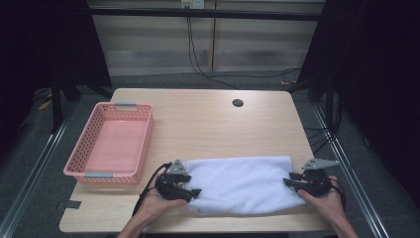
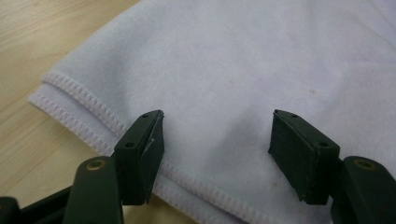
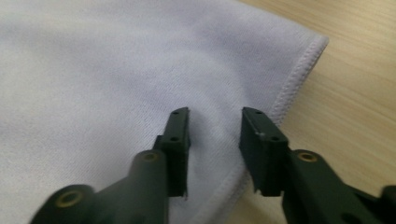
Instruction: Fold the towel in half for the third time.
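Observation:
A white towel point(image 1: 240, 183) lies folded on the front middle of the wooden table point(image 1: 208, 126). My left gripper point(image 1: 192, 186) rests at the towel's left end, held in a hand. In the left gripper view it point(image 2: 217, 126) stands wide open over the towel point(image 2: 233, 60), just inside the double stitched hem. My right gripper point(image 1: 289, 183) sits at the towel's right end. In the right gripper view it point(image 3: 215, 116) is open by a narrower gap, its jaws down on the towel point(image 3: 93, 70) near the hemmed edge, with cloth slightly bulged between them.
A pink plastic basket point(image 1: 143, 148) stands on the table's left side with nothing in it. A round cable hole point(image 1: 237, 103) sits at the back of the table. Black cables hang behind it. Bare wood lies between towel and hole.

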Tool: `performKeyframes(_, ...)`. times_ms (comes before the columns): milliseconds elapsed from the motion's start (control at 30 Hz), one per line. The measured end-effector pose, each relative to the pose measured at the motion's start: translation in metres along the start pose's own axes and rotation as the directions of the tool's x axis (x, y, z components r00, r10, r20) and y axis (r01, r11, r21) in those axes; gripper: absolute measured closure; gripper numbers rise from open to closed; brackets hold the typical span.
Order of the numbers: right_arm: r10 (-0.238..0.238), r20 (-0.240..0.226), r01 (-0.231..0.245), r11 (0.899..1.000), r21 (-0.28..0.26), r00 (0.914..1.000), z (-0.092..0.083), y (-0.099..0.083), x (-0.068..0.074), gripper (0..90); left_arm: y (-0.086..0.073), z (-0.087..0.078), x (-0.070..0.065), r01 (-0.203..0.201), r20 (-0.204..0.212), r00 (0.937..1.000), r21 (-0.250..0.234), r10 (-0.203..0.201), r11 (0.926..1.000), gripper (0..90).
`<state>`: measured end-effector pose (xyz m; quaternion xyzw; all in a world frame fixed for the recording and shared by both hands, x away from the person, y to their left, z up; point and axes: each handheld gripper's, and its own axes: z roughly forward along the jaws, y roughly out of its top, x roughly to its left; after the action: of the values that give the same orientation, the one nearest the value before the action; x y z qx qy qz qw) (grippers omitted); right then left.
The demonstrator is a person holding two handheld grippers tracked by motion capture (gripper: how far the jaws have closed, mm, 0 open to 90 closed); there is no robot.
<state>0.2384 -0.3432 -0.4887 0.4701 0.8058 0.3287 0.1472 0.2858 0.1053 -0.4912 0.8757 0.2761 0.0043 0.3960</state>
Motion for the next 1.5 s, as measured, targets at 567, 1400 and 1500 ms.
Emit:
performKeyframes(567,-0.129,-0.371,0.093,0.989,-0.112,0.9195,0.022,0.049,0.130,46.3,0.022,-0.021,0.040,0.126,-0.034,0.9907,-0.144,-0.132,0.9815,34.6)
performKeyframes(1400,-0.472,-0.414,0.483,0.871,-0.086,0.7782,0.114,0.092,0.244,46.6,0.010,-0.033,0.051,0.174,-0.065,0.9801,-0.172,-0.187,0.9696,34.3)
performKeyframes(1500,-0.504,-0.367,0.510,0.856,-0.088,0.7821,0.113,0.090,0.247,54.4,0.010,-0.033,0.054,0.185,-0.069,0.9777,-0.170,-0.198,0.9680,34.3)
